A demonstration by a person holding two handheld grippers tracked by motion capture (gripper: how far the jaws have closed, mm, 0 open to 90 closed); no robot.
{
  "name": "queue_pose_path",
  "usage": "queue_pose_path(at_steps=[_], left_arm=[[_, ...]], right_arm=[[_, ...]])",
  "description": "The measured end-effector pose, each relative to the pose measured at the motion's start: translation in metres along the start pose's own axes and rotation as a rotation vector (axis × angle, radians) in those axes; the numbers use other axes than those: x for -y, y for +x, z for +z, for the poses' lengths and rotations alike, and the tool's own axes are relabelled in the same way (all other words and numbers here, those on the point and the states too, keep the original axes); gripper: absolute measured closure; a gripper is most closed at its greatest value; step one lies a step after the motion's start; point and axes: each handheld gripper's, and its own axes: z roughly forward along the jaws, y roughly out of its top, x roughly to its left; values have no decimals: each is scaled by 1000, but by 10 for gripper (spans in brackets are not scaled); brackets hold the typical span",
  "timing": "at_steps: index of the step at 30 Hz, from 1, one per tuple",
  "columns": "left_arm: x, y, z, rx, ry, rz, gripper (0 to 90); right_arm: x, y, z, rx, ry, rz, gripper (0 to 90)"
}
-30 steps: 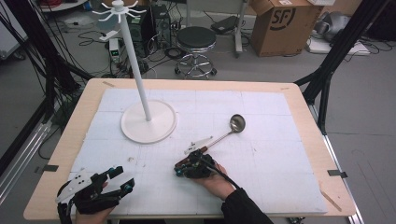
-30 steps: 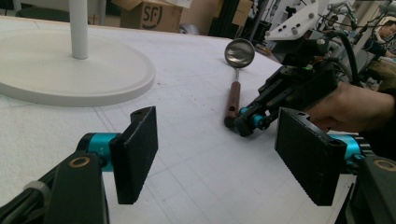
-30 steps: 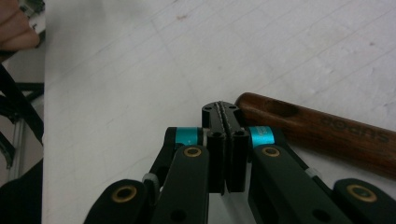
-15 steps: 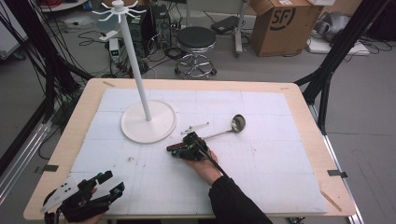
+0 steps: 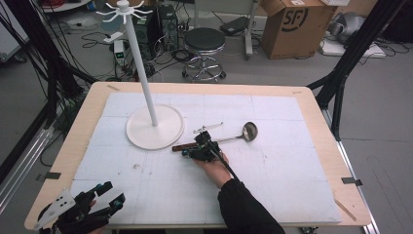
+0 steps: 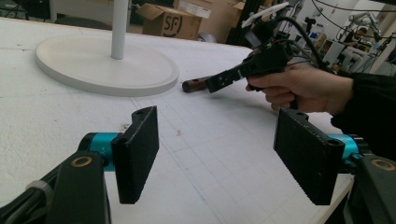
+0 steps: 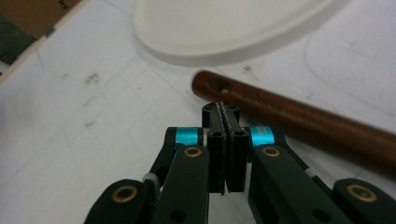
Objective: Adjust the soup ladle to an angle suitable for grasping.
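A ladle lies on the white mat, its metal bowl [image 5: 250,130] to the right and its dark wooden handle [image 5: 181,146] pointing at the white stand's round base [image 5: 141,134]. My right gripper [image 5: 188,153] sits low over the mat at the handle's end. In the right gripper view its jaws [image 7: 225,114] are pressed together with nothing between them, the tips just short of the handle [image 7: 289,119]. My left gripper [image 5: 111,193] is at the near left corner. Its jaws [image 6: 219,154] stand apart and empty, facing the right gripper [image 6: 219,83].
The stand's tall pole [image 5: 141,68] ends in a ring of hooks [image 5: 122,9]. The wooden table edge [image 5: 73,146] frames the mat. A stool [image 5: 204,44] and a cardboard box [image 5: 292,24] stand on the floor beyond the table.
My right gripper has moved away from the person, from in front of the ladle to the end of its handle. My left gripper has drifted left toward the near corner.
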Motion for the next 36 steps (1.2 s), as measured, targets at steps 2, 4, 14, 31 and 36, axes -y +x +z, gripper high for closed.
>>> queue_pose_path(at_steps=[2, 4, 14, 31, 36], left_arm=[[1, 0, 3, 7, 8, 0, 317], [1, -1, 5, 11, 20, 6, 316], [1, 0, 2, 5, 10, 4, 317], [0, -8, 6, 29, 17, 16, 318], [0, -7, 8, 31, 23, 18, 318]], right_arm=[[-6, 2, -9, 31, -48, -23, 900], [-19, -14, -16, 114, -90, -1, 900], [-19, -52, -13, 281, 6, 43, 900], [15, -50, -56, 376, 35, -39, 900], [29, -43, -67, 397, 32, -74, 900]])
